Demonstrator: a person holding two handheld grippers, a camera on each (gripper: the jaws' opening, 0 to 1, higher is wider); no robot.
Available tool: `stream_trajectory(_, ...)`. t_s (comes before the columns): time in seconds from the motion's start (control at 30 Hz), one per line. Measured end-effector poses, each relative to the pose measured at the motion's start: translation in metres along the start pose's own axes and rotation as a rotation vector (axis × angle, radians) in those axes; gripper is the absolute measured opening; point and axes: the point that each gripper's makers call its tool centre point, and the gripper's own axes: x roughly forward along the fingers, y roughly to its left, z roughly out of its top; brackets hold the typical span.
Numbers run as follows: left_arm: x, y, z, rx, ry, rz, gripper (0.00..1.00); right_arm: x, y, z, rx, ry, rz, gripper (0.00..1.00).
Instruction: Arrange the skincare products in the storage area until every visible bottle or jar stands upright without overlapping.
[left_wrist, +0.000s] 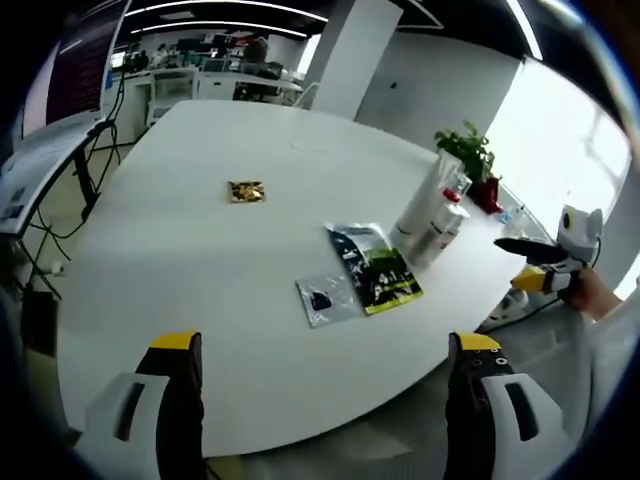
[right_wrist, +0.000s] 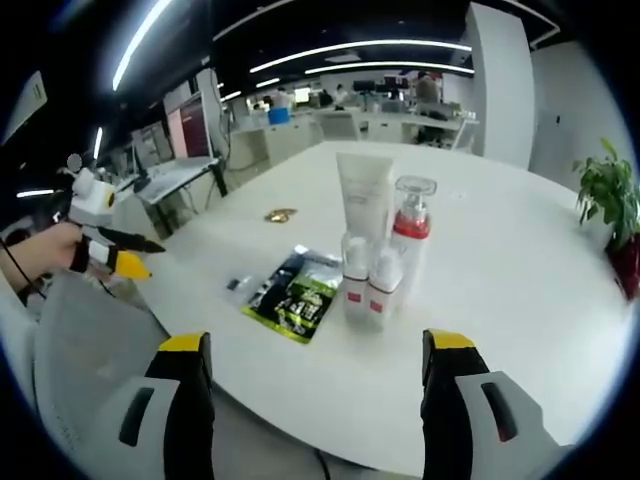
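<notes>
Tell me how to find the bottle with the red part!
Start at the big white oval table. Near its edge stands a cluster of white skincare containers, beside a flat green and black sachet. The clear pump bottle with the red collar is at the cluster's right; its neighbours are all white, including the tall white squeeze tube.

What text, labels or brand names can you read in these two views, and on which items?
No text reads clearly.
Green sachet: printed, too blurred to read.
Small clear sachet: dark mark, unreadable.
Two small bottles: red label bands, print too small.
White tube: no legible print.
Pump bottle: no legible print.
Gold wrapper: too small.
Screen behind the table: lines too blurred.
</notes>
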Motion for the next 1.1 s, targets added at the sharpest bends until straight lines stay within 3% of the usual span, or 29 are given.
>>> stream_trajectory(0.4,0.021,0.018,0.017,-0.017,0.004,0.061,0.92,0.001,-0.001,-0.004,0.014,0.02,-0.005,0.85)
stream_trajectory(0.6,0.035,0.029,0.023,-0.006,0.021,0.129,0.95,0.001,-0.003,-0.007,0.018,0.031,-0.011,0.85)
stream_trajectory(0.9,0.066,0.035,0.038,0.037,0.055,0.157,0.93,0.003,-0.001,-0.011,0.014,0.052,-0.002,0.85)
stream_trajectory(1.1,0.087,0.047,0.046,0.019,0.052,0.199,0.93,0.004,-0.001,-0.013,0.022,0.058,-0.002,0.85)
